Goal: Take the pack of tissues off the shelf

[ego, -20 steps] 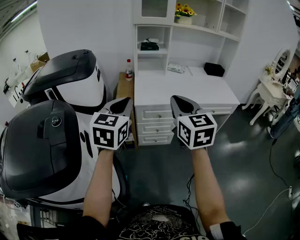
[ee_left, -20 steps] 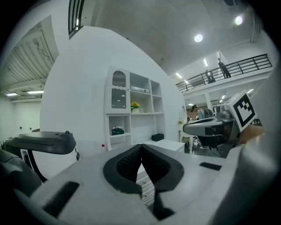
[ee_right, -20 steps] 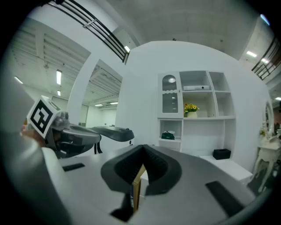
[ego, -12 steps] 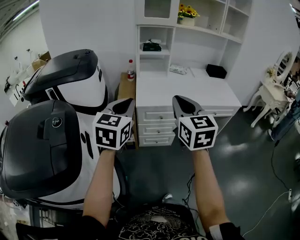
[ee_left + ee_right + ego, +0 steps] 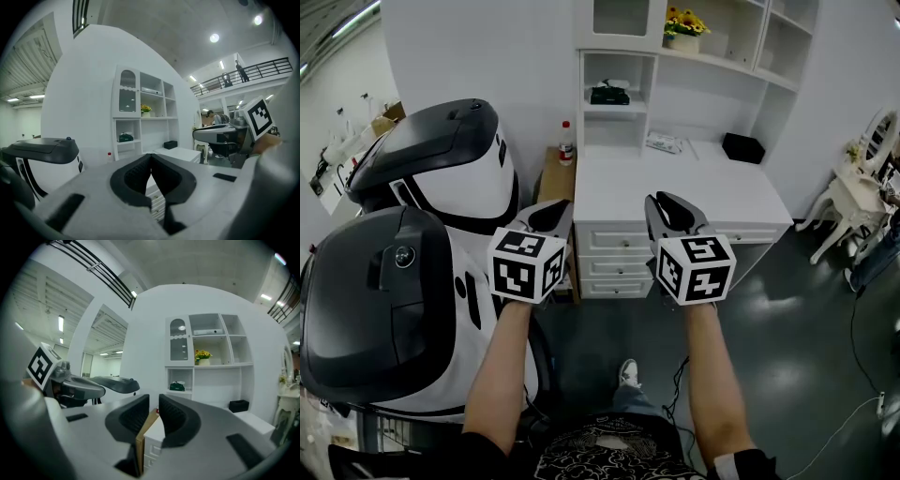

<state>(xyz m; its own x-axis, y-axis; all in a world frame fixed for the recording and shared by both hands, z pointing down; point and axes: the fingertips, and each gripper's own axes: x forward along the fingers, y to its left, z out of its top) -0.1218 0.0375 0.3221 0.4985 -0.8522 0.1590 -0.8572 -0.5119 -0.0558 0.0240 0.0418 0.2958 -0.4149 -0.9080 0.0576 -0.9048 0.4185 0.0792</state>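
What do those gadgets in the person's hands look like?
The left gripper and right gripper are grey, each with two black ribbed jaws and a white cube bearing black square markers. Forearms are bare; the shirt is black with white print.

Dark green pack of tissues (image 5: 609, 95), seemingly with a white top, lies flat in the shelf's (image 5: 583, 84) open lower-left compartment, roughly centred.
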